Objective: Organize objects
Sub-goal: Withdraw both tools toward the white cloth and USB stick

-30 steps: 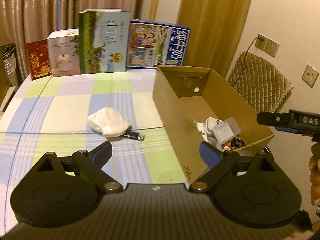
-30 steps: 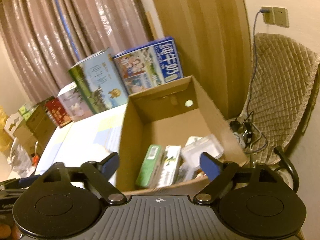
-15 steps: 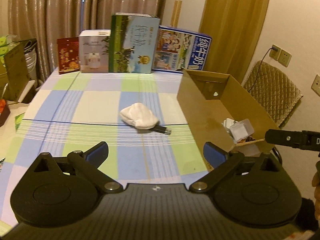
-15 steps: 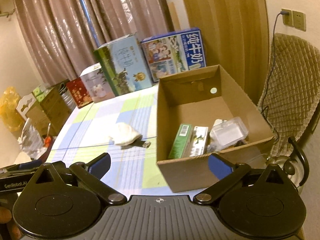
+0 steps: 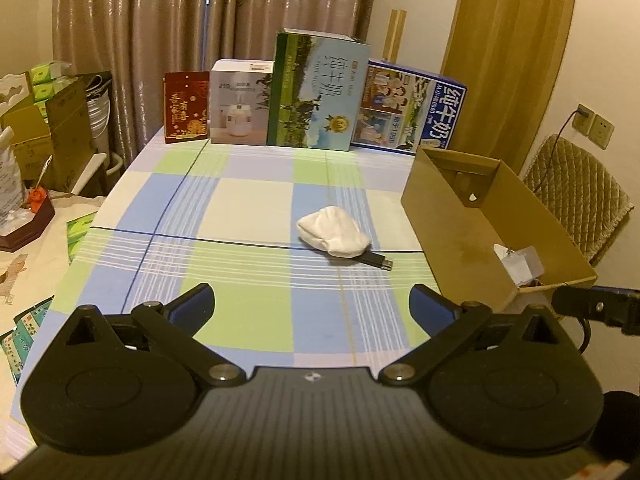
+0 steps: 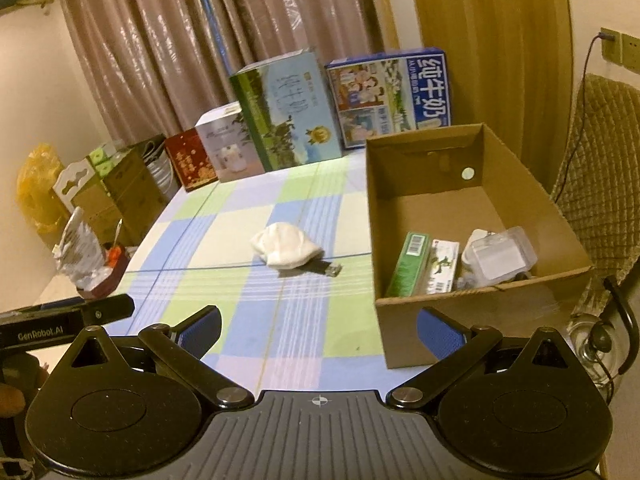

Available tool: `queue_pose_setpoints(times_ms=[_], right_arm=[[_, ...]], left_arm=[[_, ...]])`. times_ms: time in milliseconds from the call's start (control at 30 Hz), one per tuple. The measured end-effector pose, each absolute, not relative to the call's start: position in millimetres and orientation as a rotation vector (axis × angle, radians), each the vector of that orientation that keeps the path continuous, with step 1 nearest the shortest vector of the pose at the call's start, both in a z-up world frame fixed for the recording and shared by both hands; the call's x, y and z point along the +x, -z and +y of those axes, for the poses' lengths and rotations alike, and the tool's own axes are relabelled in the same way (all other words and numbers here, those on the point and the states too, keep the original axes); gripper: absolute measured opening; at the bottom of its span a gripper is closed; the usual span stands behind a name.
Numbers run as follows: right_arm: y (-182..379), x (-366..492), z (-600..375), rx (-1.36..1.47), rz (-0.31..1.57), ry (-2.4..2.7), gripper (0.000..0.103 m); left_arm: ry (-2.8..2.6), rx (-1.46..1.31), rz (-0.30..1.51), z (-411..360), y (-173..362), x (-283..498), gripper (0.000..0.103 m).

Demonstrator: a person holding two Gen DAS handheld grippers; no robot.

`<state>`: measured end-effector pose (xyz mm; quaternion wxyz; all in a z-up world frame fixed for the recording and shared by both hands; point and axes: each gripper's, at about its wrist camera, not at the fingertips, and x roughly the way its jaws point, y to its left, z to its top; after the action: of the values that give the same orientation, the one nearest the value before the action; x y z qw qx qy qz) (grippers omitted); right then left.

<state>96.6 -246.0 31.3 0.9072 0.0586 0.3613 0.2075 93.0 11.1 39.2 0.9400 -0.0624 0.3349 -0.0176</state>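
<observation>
Room: brown curtains (image 5: pixel 168 32) hang behind the bench, and a quilted chair (image 6: pixel 600 168) stands at the right by a wall socket.
Bench: a cloth (image 5: pixel 248 216) checked in blue, green and cream covers the bench.
Back row: four boxes stand upright along the far edge, namely a red box (image 5: pixel 187 107), a white box (image 5: pixel 240 104), a tall green box (image 5: pixel 316 92) and a blue box (image 5: pixel 412 108).
White bundle: a soft white bundle (image 6: pixel 286 250) lies near the middle of the cloth, well apart from both grippers.
USB plug: a black USB plug (image 6: pixel 329 269) pokes out from under the bundle on the side towards the cardboard box.
Cardboard box: an open cardboard box (image 6: pixel 416 324) sits on the bench's right side, just beside the plug and bundle but not touching them.
Box contents: a green packet (image 6: pixel 409 264) and a white packet (image 6: pixel 442 266) lie side by side against the near wall; a clear plastic case (image 6: pixel 502 256) with white parts sits to their right.
Left gripper: the left gripper (image 5: pixel 312 308) hovers above the near edge of the cloth, its jaws spread wide and empty.
Right gripper: the right gripper (image 6: pixel 318 330) hovers at the near edge, jaws likewise parted with nothing between them; its right finger (image 6: pixel 438 334) overlaps the cardboard box's near corner in the view.
Left of the bench: stacked cartons (image 6: pixel 116 188) and a yellow bag (image 6: pixel 38 192) stand by the wall.
</observation>
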Motion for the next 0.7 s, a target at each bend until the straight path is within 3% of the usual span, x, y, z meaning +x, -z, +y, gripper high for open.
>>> queue_pose_setpoints(times_ms=[700], right_arm=[[-15.0, 99.6, -208.2, 0.043, 0.765, -0.487, 0.101]], left_arm=[[0.032, -0.128, 0.712, 32.7, -27.0, 105.3, 0.102]])
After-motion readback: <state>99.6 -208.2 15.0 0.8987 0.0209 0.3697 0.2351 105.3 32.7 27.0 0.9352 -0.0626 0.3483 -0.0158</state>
